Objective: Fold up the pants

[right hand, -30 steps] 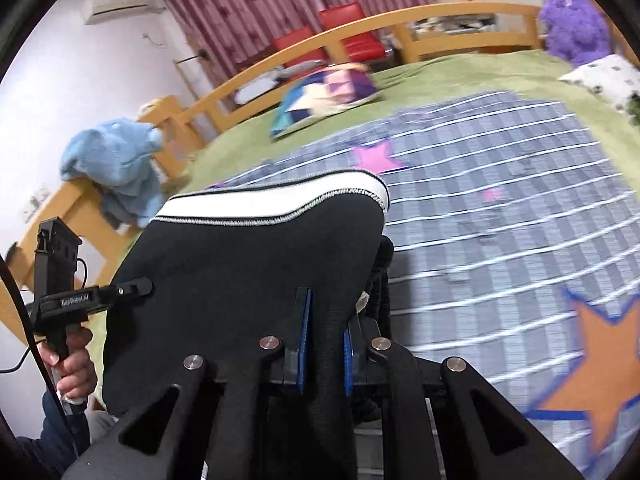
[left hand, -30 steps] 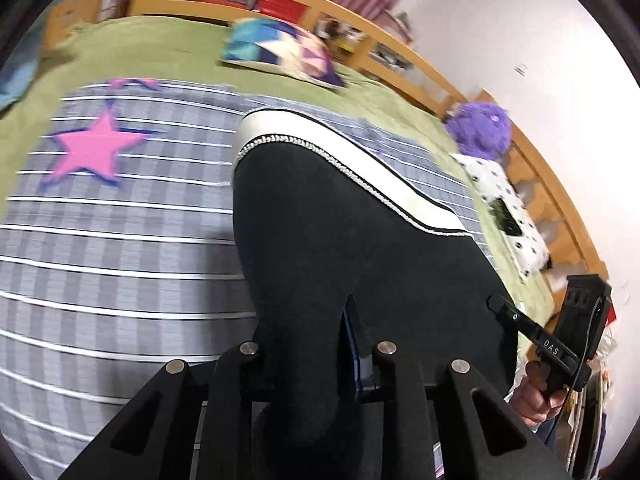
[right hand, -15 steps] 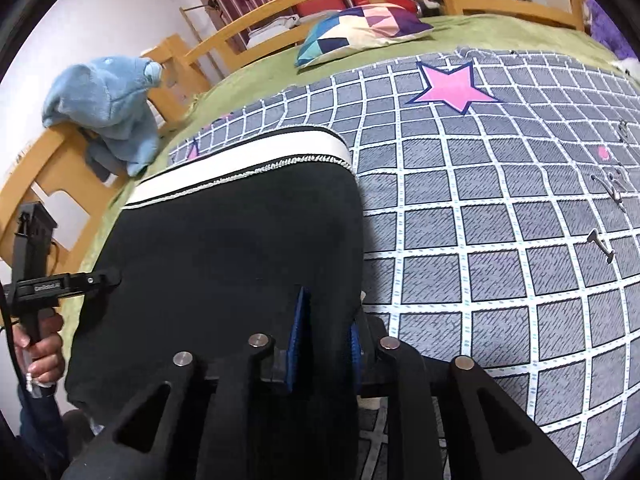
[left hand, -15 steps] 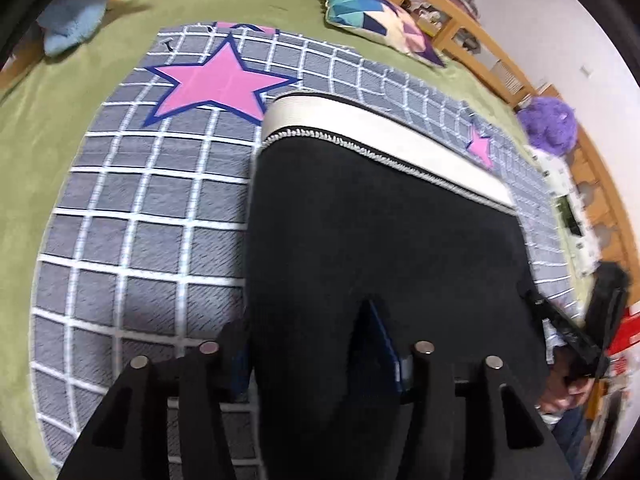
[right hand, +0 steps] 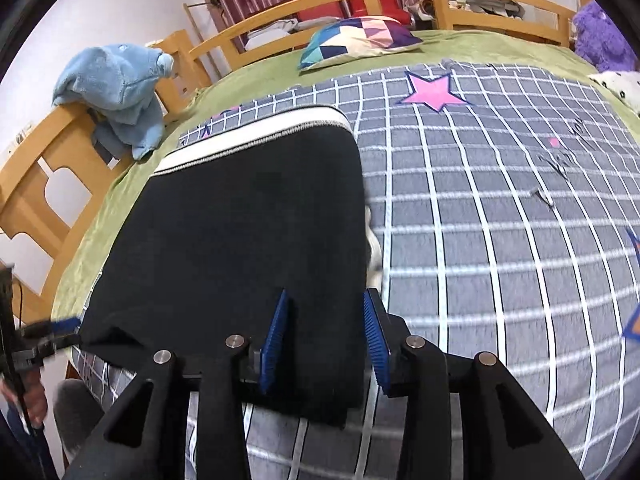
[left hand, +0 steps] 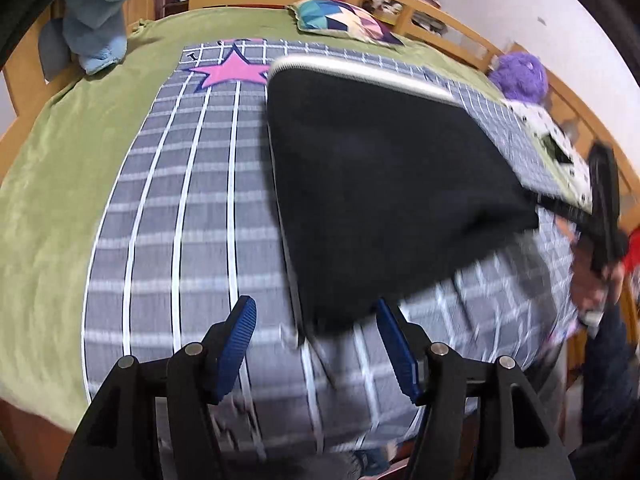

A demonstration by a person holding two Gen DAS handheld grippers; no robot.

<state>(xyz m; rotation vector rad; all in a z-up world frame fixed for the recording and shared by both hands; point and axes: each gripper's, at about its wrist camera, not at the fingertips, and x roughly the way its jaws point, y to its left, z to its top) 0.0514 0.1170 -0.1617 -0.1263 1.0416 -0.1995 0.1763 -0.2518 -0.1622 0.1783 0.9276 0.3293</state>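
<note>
The black pants (left hand: 384, 184) with a white waistband lie folded on the grey checked blanket (left hand: 184, 216); they also show in the right wrist view (right hand: 240, 240). My left gripper (left hand: 316, 340) is open, its blue pads apart, with the near corner of the pants just ahead of it. My right gripper (right hand: 324, 336) is open, its pads spread either side of the near edge of the pants, which lies between them. The other gripper shows at the right edge of the left wrist view (left hand: 600, 208), blurred.
The blanket lies on a green bed cover (left hand: 48, 168) inside a wooden bed frame (right hand: 44, 168). A patchwork pillow (right hand: 356, 36) lies at the far end, a blue plush (right hand: 116, 88) on the left rail, a purple plush (left hand: 520, 76) at the right.
Both grippers have opened and let go of the pants, which now lie on the blanket. Both have pulled back towards the near edge of the bed.
</note>
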